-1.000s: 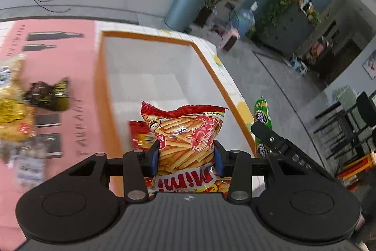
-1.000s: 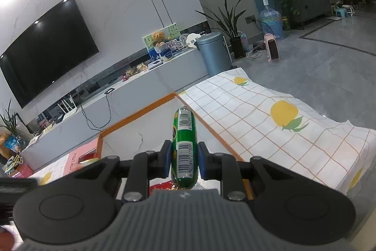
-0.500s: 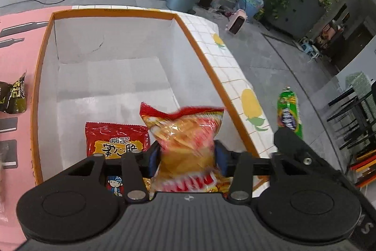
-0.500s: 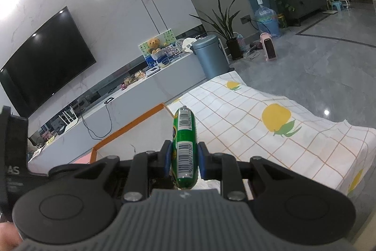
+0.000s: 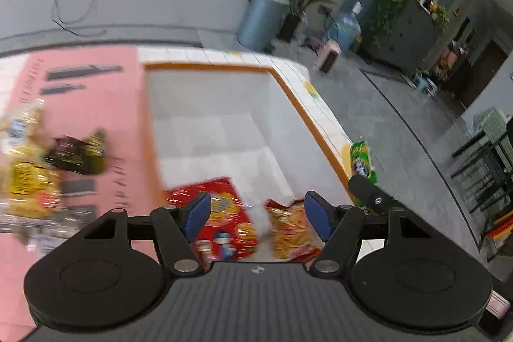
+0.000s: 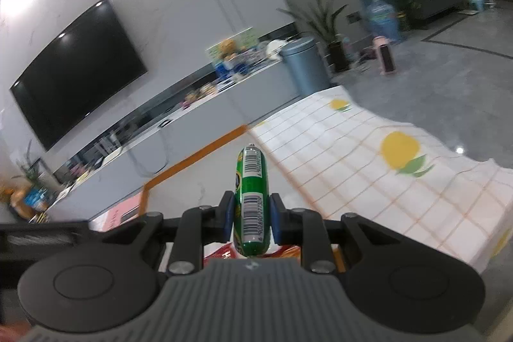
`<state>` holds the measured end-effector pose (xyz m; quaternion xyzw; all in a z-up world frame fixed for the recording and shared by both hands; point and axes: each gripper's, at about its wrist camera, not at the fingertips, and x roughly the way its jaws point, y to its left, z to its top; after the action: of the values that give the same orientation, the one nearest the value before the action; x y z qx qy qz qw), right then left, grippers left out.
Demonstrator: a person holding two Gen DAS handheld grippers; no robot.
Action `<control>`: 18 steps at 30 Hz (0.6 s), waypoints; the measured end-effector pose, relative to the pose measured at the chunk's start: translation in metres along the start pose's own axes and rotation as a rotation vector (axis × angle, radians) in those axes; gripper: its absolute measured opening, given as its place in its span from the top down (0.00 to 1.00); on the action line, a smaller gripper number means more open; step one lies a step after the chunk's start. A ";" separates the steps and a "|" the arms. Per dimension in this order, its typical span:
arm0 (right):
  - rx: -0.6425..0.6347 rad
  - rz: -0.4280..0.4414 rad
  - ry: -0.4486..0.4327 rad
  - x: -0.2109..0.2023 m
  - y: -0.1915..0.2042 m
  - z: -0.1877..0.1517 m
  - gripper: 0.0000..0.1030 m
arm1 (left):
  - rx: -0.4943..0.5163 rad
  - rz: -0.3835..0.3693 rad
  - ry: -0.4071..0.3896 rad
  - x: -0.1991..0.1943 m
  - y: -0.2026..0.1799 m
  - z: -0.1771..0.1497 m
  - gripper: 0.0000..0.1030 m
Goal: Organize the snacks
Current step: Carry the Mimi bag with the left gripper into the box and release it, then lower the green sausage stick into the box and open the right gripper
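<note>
- Big white box w/ orange rim point(image 5: 290, 98) on the desk: now holds two packs on its floor, red snack pack point(image 5: 221, 213) on the left, stick-snack bag point(image 5: 290, 233) just right of it. A sec ago that stick bag was pinched in the left gripper point(image 5: 258, 215); now dropped in, so one more snack sorted.
- Box floor beyond the two packs mostly bare, plenty of room for the next drop. Right orange rim runs close by the right gripper, worth clearing before lowering.
- Pink mat point(image 5: 96, 104) left of the box: dark pack point(image 5: 77, 154) and yellow bags point(image 5: 29, 181) waiting there, blurry, prob. next pickups.
- Left gripper: jaws opening, wide apart, nothing pressed between pads, bag lying below them.
- Right gripper point(image 6: 251, 218): narrow, clamped on green sausage stick point(image 6: 251, 197), same as a sec ago, hovering near the box's near-right corner. Guess it goes in next.
</note>
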<state>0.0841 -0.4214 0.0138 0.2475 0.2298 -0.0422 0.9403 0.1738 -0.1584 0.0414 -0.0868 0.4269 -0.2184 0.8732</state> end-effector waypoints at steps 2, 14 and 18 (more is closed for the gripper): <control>-0.037 0.018 0.023 0.006 0.011 -0.003 0.80 | -0.005 0.016 -0.019 -0.015 0.010 0.001 0.24; -0.260 -0.091 0.223 0.060 0.051 -0.022 0.80 | -0.010 0.090 -0.022 -0.056 0.051 -0.020 0.24; -0.329 -0.126 0.288 0.077 0.058 -0.029 0.80 | -0.014 0.100 -0.002 -0.060 0.067 -0.026 0.24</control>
<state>0.1518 -0.3540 -0.0177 0.0794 0.3804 -0.0268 0.9210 0.1417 -0.0705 0.0445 -0.0716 0.4313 -0.1715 0.8829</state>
